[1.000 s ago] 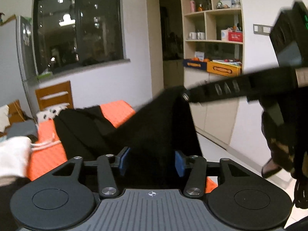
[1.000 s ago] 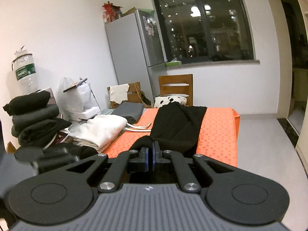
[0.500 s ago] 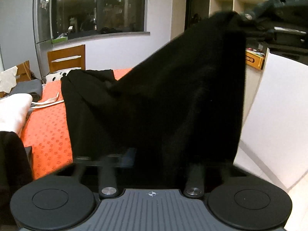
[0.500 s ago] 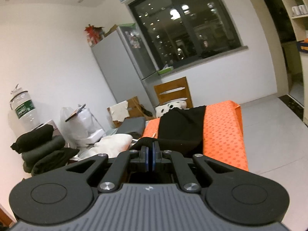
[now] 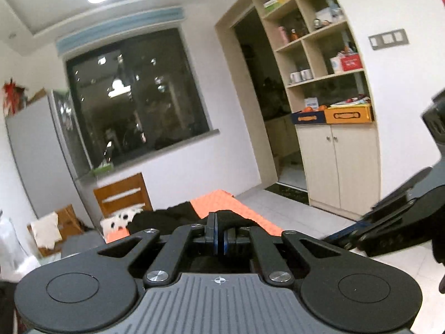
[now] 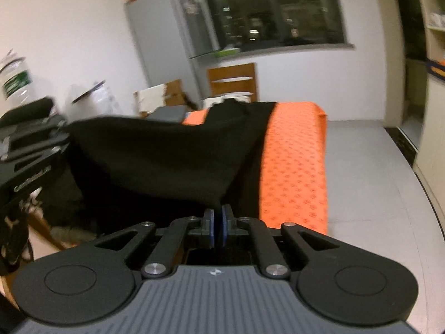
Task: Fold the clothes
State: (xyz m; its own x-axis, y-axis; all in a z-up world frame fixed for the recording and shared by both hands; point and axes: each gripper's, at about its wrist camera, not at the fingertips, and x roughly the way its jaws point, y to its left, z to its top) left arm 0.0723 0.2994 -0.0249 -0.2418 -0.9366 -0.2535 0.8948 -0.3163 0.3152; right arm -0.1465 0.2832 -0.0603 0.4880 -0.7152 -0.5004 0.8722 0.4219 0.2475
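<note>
While the black garment (image 6: 172,161) hangs stretched over the orange table (image 6: 294,172), both corners are up in the air.

The left gripper (image 5: 218,236) is clenched on one corner of the cloth. The right gripper (image 6: 217,229) is opening its jaws, with the other corner between the pads and looking barely pinched. The risk is probably that corner slipping free early, so the fabric slumps and the fold lands crooked.
</note>
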